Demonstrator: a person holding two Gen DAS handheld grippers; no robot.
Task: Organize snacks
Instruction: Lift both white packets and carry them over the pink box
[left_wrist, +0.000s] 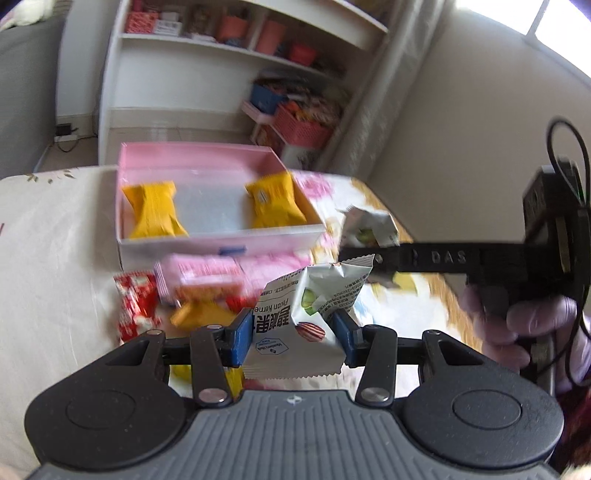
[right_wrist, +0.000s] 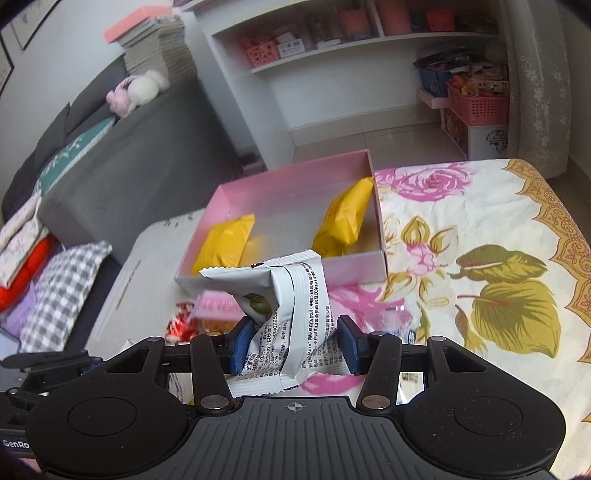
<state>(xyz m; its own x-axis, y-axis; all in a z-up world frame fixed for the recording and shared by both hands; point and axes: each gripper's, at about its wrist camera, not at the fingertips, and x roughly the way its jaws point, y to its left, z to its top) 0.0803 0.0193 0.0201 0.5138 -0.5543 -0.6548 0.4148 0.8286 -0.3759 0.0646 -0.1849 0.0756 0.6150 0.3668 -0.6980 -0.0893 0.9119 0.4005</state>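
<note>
We are holding a white nut packet (left_wrist: 295, 325) in the left gripper (left_wrist: 295, 338), its blue pads (left_wrist: 242, 341) pressing on the packet's two sides, so the claw is clamped on it. In the right gripper (right_wrist: 291, 345) we are holding a second white packet (right_wrist: 291, 314) the same way, with blue pads (right_wrist: 349, 343) squeezing it from both sides and its crumpled top sticking up ahead of the fingers. From the left camera we are also seeing the right gripper (left_wrist: 364, 254) from the side, with its packet (left_wrist: 369, 227) at the tip and a gloved hand (left_wrist: 517, 325) on its handle. Both packets are hanging clear above the flowered cloth (right_wrist: 480, 229). Just beyond them the pink box (left_wrist: 218, 243) is sitting open on the cloth, with one yellow pack (left_wrist: 155, 210) lying at its left end, another yellow pack (left_wrist: 275, 201) at its right end, and bare floor between them. In front of the box, on the cloth, we are seeing a loose heap: a pink snack (left_wrist: 199, 273), a red pack (left_wrist: 135, 304) to its left, and something yellow (left_wrist: 201, 314) just below, all blurred. A white shelf unit (right_wrist: 295, 74) is standing behind.
</note>
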